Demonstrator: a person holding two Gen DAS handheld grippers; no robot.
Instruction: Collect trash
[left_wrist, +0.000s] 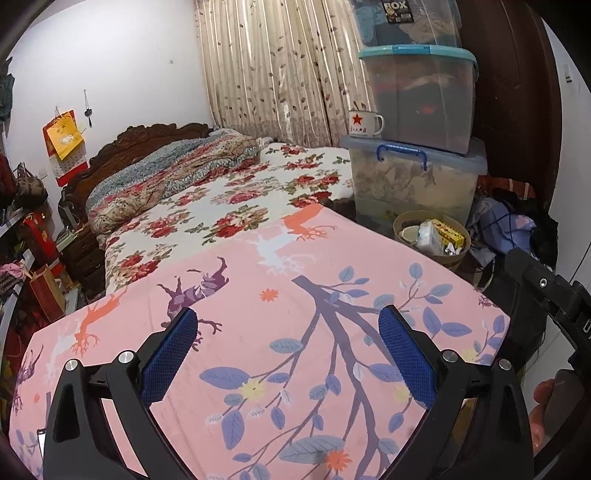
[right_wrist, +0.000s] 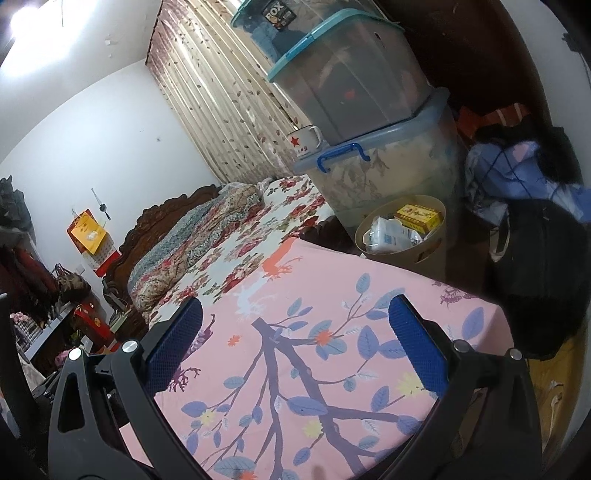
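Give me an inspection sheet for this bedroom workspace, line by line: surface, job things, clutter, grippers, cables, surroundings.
Surface: pink patterned cloth over a flat top, nothing lying on it.
Job's things: tan waste bin beyond the cloth's far edge, holding a yellow box and white packaging.
Clutter: heap of clothes and a black bag right of the bin.
Grippers: left gripper open and empty; right gripper open and empty.
Cables: nothing seen.
Surroundings: floral bed, curtain, stacked storage boxes with an enamel mug beside them.
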